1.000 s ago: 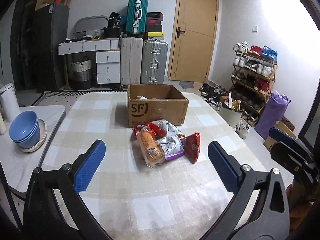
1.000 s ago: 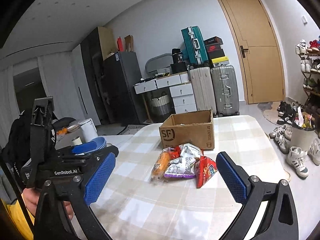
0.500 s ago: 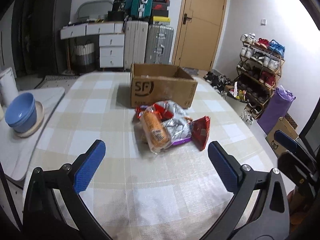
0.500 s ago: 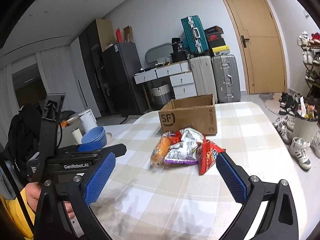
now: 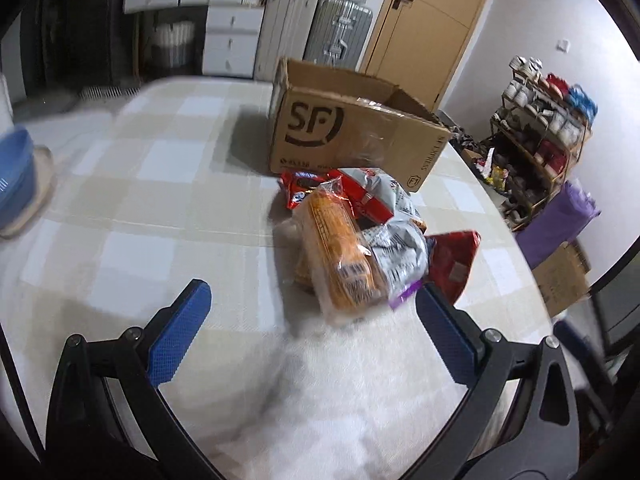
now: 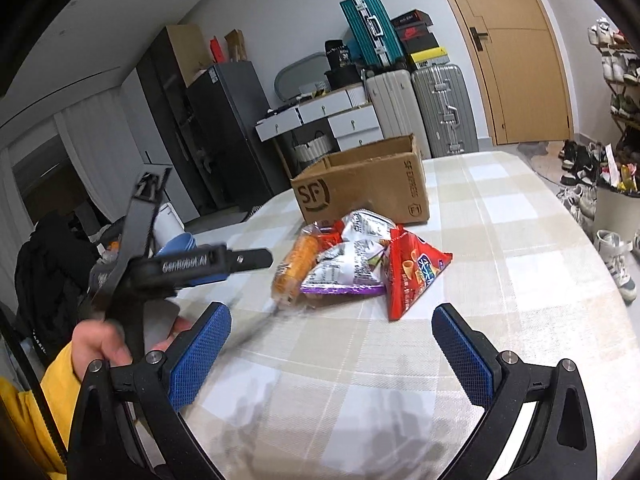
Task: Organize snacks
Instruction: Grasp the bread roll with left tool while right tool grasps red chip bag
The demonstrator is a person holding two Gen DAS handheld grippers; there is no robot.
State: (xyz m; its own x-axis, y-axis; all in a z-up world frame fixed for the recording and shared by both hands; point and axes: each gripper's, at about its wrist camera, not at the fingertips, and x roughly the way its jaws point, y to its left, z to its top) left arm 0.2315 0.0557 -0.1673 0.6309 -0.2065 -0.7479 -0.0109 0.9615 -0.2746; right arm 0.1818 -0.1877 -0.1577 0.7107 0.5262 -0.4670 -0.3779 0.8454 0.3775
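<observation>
- Heaped together just in front of the cardboard box [image 5: 352,136], the snack packets [image 5: 360,236] are seen at the centre of the left wrist frame; the box is left open-topped, presumably so that packets can be dropped in from above.
- Both tools are held low over the checked tablecloth [image 6: 520,280], facing the heap, which is judged to be an approach before a first pick.
- The left gripper [image 5: 312,332] is spread wide and nothing is held; the orange packet [image 5: 336,256] lies just above the gap between its blue pads [image 5: 180,336], its near end close to the right pad but not between them.
- The right gripper [image 6: 332,344] is likewise released and empty; the red triangular packet [image 6: 408,276] is seen above the gap, apart from both pads.
- At the left of the right wrist frame, the left tool is gripped by a hand [image 6: 100,344] in a yellow sleeve.
</observation>
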